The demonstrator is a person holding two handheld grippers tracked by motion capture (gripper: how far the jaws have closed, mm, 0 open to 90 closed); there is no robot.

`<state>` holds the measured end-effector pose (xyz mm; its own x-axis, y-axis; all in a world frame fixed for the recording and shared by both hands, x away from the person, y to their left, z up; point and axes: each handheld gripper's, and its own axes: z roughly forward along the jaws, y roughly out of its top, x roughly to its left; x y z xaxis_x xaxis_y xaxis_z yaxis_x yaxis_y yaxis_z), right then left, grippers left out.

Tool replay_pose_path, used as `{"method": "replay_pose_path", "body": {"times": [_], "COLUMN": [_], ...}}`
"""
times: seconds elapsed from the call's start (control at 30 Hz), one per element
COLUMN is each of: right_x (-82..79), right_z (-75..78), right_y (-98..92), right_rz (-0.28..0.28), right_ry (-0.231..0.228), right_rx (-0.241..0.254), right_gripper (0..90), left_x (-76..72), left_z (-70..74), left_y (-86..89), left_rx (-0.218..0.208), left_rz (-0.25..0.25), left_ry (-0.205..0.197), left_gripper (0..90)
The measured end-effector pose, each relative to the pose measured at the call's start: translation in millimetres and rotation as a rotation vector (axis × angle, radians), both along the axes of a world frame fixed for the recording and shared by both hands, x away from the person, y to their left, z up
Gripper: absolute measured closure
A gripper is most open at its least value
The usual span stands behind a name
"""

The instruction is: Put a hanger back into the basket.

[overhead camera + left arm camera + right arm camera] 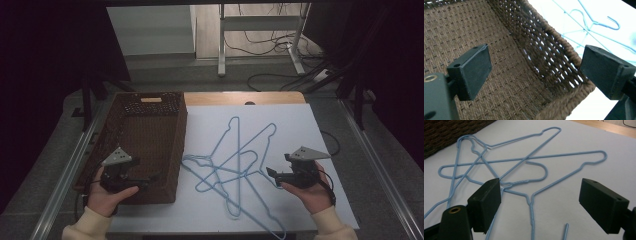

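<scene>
On the white sheet (280, 200) that covers the table, we see a tangle of light blue wire hangers (235, 165) lying flat, their frames crossing one another and their hooks pointing different ways. Just to the left of the pile stands a brown woven basket (165, 150), with its long side along the sheet's edge; the nearest hanger hook lies just beside its wall.

We hold the left gripper (150, 178) over the near right corner of the basket. Its jaws stand wide apart with nothing between them, and in the left gripper view (535, 72) they frame the basket's inner wall and floor, with the hangers showing beyond the rim.

We hold the right gripper (270, 172) above the sheet at the right edge of the hanger pile, pointing left toward it. Its jaws are also wide and hold nothing. In the right gripper view (539, 202) the hangers lie ahead of the jaws and below them, and the twisted neck of one hanger runs up between the two jaws without touching either.
</scene>
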<state>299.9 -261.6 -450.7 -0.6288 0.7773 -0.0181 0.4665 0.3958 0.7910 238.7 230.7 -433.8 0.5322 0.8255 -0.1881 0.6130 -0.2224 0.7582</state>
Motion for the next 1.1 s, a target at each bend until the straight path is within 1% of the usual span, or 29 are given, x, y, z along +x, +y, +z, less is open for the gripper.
{"method": "replay_pose_path", "body": {"times": [0.17, 0.33, 0.43, 0.53, 0.73, 0.87, 0.97, 1.1], "right_x": [3.8, 2.8, 1.5, 0.3, 1.5, 3.8, 4.5, 4.4], "right_z": [-3.5, -5.0, -4.5, -3.9, -6.1, -8.3, -9.2, -8.2], "right_y": [-3.4, -3.1, 1.1, 8.7, 16.6, 18.6, 19.2, 20.9], "right_rz": [-0.009, -0.013, -0.007, 0.009, 0.028, 0.040, 0.043, 0.049], "right_ry": [0.016, 0.028, 0.031, 0.029, 0.039, 0.044, 0.052, 0.048], "right_rx": [-0.004, -0.012, -0.016, -0.038, -0.044, -0.054, -0.053, -0.052], "right_gripper": [18.0, 18.2, 18.3, 18.5, 18.9, 19.2, 19.7, 20.4], "left_x": [1.7, 1.5, 0.0, -2.7, -6.8, -7.3, -7.5, -8.1], "left_z": [-0.5, -5.5, -6.0, -5.5, -2.6, -3.4, -4.0, -3.0], "left_y": [-2.3, -2.4, -2.1, 0.1, 2.5, 2.8, 2.4, 1.4], "left_rx": [-0.004, -0.002, 0.002, 0.003, -0.001, -0.001, 0.001, 0.001], "left_rz": [-0.013, -0.019, -0.022, -0.018, -0.014, -0.009, -0.008, -0.009], "left_ry": [0.000, 0.016, 0.015, 0.009, 0.000, 0.003, 0.006, 0.004], "left_gripper": [10.3, 10.4, 10.5, 10.6, 10.9, 11.0, 11.1, 11.3]}}
